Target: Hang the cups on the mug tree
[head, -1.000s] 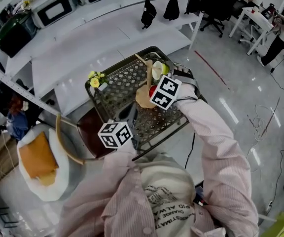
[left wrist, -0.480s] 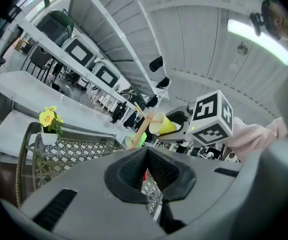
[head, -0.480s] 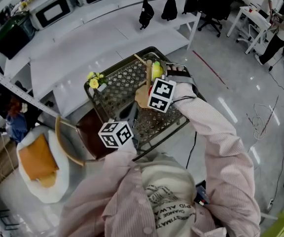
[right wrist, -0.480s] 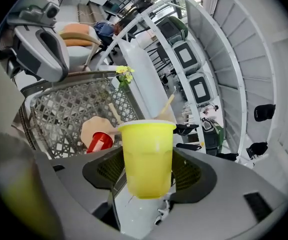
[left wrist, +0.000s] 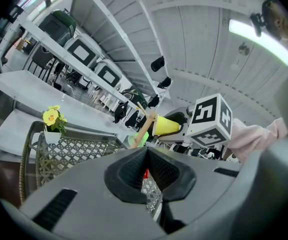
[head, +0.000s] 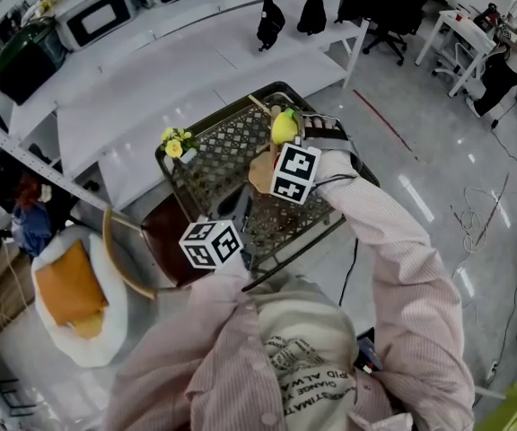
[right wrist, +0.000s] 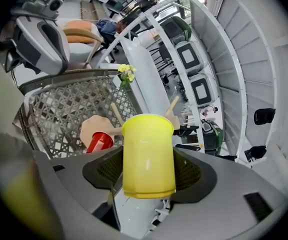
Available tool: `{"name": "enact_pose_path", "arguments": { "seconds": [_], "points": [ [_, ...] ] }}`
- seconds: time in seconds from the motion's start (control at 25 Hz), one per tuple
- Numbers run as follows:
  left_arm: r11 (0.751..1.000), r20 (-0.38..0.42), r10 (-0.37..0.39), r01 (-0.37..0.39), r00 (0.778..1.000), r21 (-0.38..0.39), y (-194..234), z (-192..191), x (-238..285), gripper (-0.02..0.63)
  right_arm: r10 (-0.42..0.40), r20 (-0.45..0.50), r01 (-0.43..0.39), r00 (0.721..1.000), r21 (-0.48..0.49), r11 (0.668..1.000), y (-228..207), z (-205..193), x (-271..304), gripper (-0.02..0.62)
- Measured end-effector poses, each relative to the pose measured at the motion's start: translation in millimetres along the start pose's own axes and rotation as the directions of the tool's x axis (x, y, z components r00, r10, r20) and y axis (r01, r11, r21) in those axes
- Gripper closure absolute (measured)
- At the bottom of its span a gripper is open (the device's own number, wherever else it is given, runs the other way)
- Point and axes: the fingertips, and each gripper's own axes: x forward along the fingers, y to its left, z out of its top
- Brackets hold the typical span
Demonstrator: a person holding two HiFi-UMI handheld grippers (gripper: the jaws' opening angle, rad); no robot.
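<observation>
Right hand-held gripper [right wrist: 149,159] grips the yellow cup [right wrist: 148,139]; slide its mouth squarely over the peg [right wrist: 172,105] at one o'clock, seemingly nearest.

Head view looks down; gripper views share mug tree [left wrist: 145,128] [right wrist: 95,126].

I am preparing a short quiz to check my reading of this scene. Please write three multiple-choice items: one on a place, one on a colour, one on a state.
1. Where does the flower pot stand? A on the mesh table's corner; B on the white shelf; C on the floor.
2. Which colour is the cup in the right hand-held gripper? A red; B blue; C yellow.
3. How are the left hand-held gripper's jaws? A together, empty; B shut on a red cup; C wide apart.
Answers: 1 A, it sits at the table's rim; 2 C, the jaws clamp a yellow cup; 3 A, the pads meet on nothing.
</observation>
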Motion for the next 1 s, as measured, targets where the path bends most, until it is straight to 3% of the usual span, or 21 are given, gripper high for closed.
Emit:
{"name": "enact_pose_path", "arguments": {
  "seconds": [1.0],
  "points": [
    [0.999, -0.016, -0.023, 0.023, 1.000, 0.026, -10, -4, -11, 0.607, -0.095, 0.192, 0.058, 0.977, 0.191, 0.980, 0, 20, -37, 0.301]
  ]
}}
